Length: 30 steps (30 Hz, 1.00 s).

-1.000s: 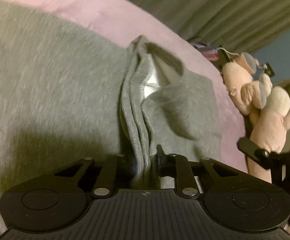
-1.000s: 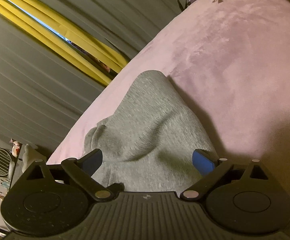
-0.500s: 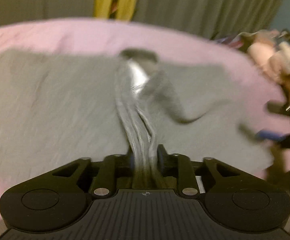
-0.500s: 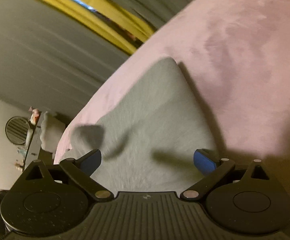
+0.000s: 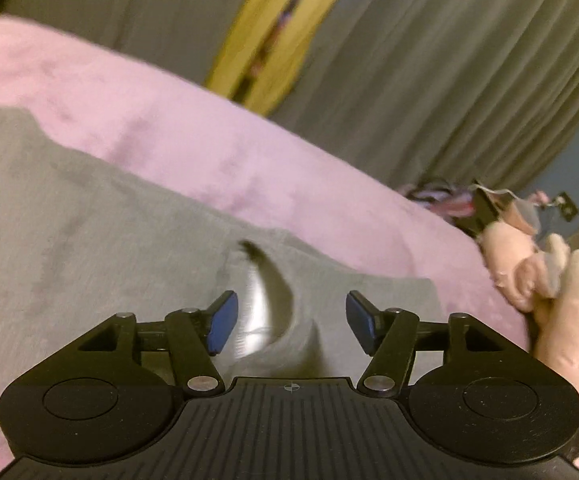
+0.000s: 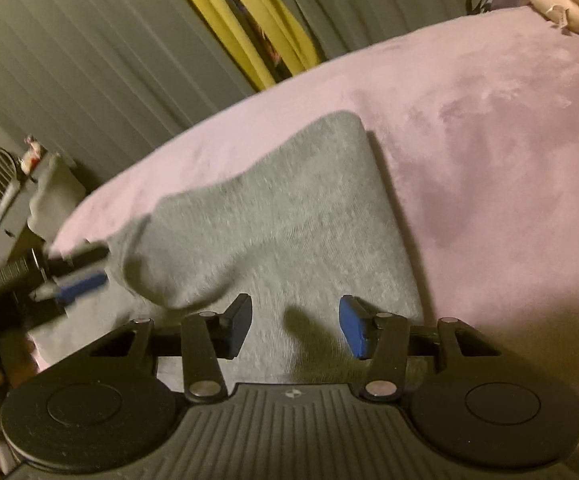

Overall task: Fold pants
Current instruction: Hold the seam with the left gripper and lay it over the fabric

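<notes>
The grey pants point(image 6: 289, 216) lie folded on the pink bed point(image 6: 489, 128). The left tool point(image 5: 287, 322) and the right tool point(image 6: 293, 326) are both released and hold nothing. The fold seems just laid down. The raised fabric flap point(image 5: 269, 292) between the left fingers looks loose; the next move should flatten it.

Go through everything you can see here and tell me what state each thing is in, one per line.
left hand-held gripper: open, holding nothing, above the pants
right hand-held gripper: open, holding nothing, above the pants
gray pants: lying on the bed, partly folded, a ridge of cloth bunched up near the left hand-held gripper
pink blanket: spread over the bed under the pants
curtains: drawn, with a narrow gap
pink plush toy: lying at the bed's edge
</notes>
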Motion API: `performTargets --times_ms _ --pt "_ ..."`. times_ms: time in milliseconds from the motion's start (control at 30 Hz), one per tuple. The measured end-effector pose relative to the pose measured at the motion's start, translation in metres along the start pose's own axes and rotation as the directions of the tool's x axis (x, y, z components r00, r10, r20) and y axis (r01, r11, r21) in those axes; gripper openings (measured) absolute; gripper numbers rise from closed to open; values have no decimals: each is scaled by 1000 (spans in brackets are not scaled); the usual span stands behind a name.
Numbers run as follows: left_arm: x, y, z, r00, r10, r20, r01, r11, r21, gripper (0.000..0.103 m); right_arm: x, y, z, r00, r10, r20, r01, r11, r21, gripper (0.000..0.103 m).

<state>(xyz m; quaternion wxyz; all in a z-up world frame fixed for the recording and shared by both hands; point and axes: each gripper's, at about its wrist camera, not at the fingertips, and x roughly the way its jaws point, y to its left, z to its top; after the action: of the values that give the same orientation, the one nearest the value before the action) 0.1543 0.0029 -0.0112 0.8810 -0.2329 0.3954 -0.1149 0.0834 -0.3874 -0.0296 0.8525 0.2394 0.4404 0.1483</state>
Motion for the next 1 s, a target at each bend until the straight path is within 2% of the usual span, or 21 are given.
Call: performTargets --times_ms 67,100,133,167,233,267,300,400,433,467,500,533,600,633,667,733,833,900,1000 --pt "15 2 8 999 -28 -27 27 999 -44 58 3 -1 -1 1000 -7 5 7 1000 2 52" --pt "23 0 13 998 -52 -39 51 998 -32 53 4 -1 -1 1000 -9 4 9 1000 1 52" --pt "32 -2 16 997 -56 -56 55 998 -13 42 5 -1 -2 1000 -9 3 9 1000 1 54" --pt "37 -3 19 997 -37 -69 38 999 6 36 6 -1 -2 1000 -4 0 4 1000 0 55" --pt "46 -5 24 997 30 -76 -25 998 65 6 6 -1 -1 1000 14 1 -14 1000 0 63" --pt "47 -8 26 996 67 -62 -61 994 93 6 6 0 -1 1000 22 1 -22 1000 -1 65" --pt "43 -10 28 997 74 -25 -70 990 122 6 6 0 -2 1000 24 1 -24 1000 -2 66" --pt "17 -16 29 993 22 119 -43 984 175 7 5 -3 -2 999 38 4 -39 999 15 66" --pt "13 -17 30 988 26 150 -53 983 178 12 5 -4 -2 999 48 7 -49 998 26 66" --pt "11 -17 29 985 43 166 -73 981 178 12 5 -5 -1 998 60 9 -60 998 37 66" --pt "13 -17 28 986 73 152 -101 979 179 18 6 -7 0 998 70 10 -70 996 49 67" --pt "14 -16 27 984 113 134 -137 974 182 45 7 -9 0 997 74 10 -74 995 62 68" --pt "11 -16 20 968 191 160 -222 953 207 69 9 -10 1 997 73 6 -73 994 77 70" --pt "5 -15 14 963 198 182 -236 946 223 71 9 -10 1 997 76 6 -76 994 81 70" --pt "0 -13 10 967 190 168 -227 944 238 72 8 -10 1 997 79 7 -79 993 83 70" --pt "-6 -9 2 978 172 117 -194 956 221 78 7 -11 1 996 87 10 -87 992 88 71" --pt "-15 2 -18 993 121 8 -121 981 149 81 7 -12 2 995 96 9 -96 990 100 73" --pt "-11 11 -30 992 116 -48 -110 988 110 81 7 -12 2 995 99 6 -99 990 102 74" --pt "-1 22 -47 986 140 -93 -135 989 60 81 6 -10 2 996 93 4 -93 992 90 75"
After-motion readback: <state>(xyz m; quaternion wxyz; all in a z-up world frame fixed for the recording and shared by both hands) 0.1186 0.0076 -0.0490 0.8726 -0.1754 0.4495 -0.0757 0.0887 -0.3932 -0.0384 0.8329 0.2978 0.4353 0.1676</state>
